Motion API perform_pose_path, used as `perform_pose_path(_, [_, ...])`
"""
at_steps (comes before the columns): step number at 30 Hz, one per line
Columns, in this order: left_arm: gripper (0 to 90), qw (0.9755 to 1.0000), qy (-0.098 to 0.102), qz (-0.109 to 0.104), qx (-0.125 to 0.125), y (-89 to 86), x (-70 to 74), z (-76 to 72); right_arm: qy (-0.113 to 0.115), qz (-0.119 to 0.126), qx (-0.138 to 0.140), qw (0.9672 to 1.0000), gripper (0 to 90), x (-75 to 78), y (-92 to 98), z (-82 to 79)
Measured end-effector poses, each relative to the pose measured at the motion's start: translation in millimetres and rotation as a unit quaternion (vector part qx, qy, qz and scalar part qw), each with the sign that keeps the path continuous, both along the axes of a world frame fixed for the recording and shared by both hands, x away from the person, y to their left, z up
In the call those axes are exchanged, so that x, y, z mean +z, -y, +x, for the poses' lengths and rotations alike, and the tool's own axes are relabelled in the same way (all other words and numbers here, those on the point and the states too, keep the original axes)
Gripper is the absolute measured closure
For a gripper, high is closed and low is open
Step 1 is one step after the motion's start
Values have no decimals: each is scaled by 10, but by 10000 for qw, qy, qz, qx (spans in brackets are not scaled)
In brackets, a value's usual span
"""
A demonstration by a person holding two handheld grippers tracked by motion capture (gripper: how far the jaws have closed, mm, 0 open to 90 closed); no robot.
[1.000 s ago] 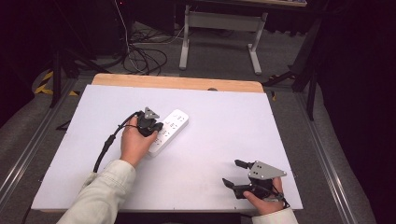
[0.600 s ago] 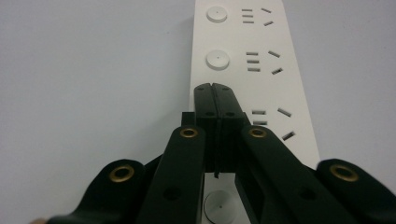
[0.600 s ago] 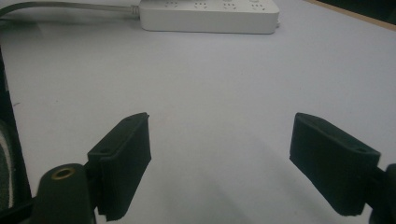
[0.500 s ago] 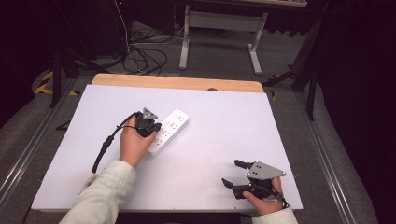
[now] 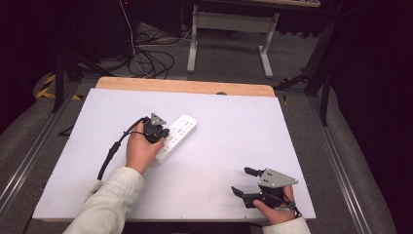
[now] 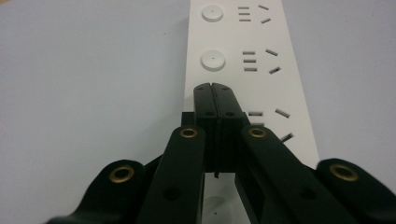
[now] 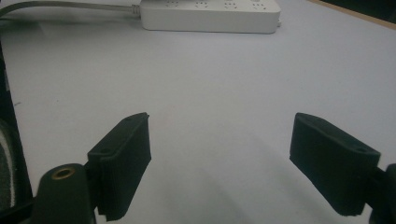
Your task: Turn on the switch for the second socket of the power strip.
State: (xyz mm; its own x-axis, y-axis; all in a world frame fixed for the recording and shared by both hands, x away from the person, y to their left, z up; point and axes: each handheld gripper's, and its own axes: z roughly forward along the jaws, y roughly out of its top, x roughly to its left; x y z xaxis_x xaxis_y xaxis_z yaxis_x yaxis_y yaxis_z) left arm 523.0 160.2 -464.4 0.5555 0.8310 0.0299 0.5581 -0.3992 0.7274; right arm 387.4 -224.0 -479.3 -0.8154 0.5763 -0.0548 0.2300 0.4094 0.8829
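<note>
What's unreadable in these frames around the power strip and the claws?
- Power strip, high view: near end hidden by the hand and left claw.
- Left claw view: whether the shut tips press the button beneath them, hidden by the claw.
- Right claw view: strip's top face cut by the edge.

A white table [image 5: 229,161] with a wooden strip [image 5: 185,87] along its far edge stands on grey floor [image 5: 224,58] — behind it a tangle of dark cables [image 5: 146,58] and a metal stand [image 5: 229,29].
</note>
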Motion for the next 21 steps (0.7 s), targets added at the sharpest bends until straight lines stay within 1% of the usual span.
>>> perform_pose_path(1, [900,10000,-20,-46,-7,-12,-2,1,0,0,0,10000,210,0,0,0])
perform_pose_path(2, [900,9998,-110,-147,-5,-44,9,11,10,4,1,10000,210,0,4,3])
perform_pose_path(3, [900,9998,-110,-147,-5,-44,9,11,13,7,-1,10000,210,0,6,4])
perform_pose_path(4, [900,9997,-155,-193,-1,-58,19,12,4,21,-11,10000,210,0,10,5])
perform_pose_path(6, [900,9999,-90,-121,-45,-61,30,-6,2,26,-18,10000,210,-2,13,8])
perform_pose_path(7, [900,9999,-27,-100,-79,-57,40,-23,-4,26,-22,10000,210,-3,14,11])
perform_pose_path(8, [900,9999,-42,-49,-135,-51,57,-38,-5,25,-23,10000,210,-3,14,12])
perform_pose_path(9, [900,9998,-91,-112,-167,-34,64,-57,-5,25,-23,10000,210,-3,14,12])
perform_pose_path(12, [900,9995,14,-170,-276,8,119,-112,0,15,-35,10000,210,-1,11,10])
perform_pose_path(13, [900,9992,25,-245,-319,18,138,-124,-1,16,-35,10000,210,-1,10,9])
perform_pose_path(17, [900,9990,88,-268,-353,23,220,-176,-7,15,-30,10000,210,-4,8,10])
perform_pose_path(21, [900,9988,114,-287,-384,2,264,-212,-15,26,-28,10000,210,-5,9,14])
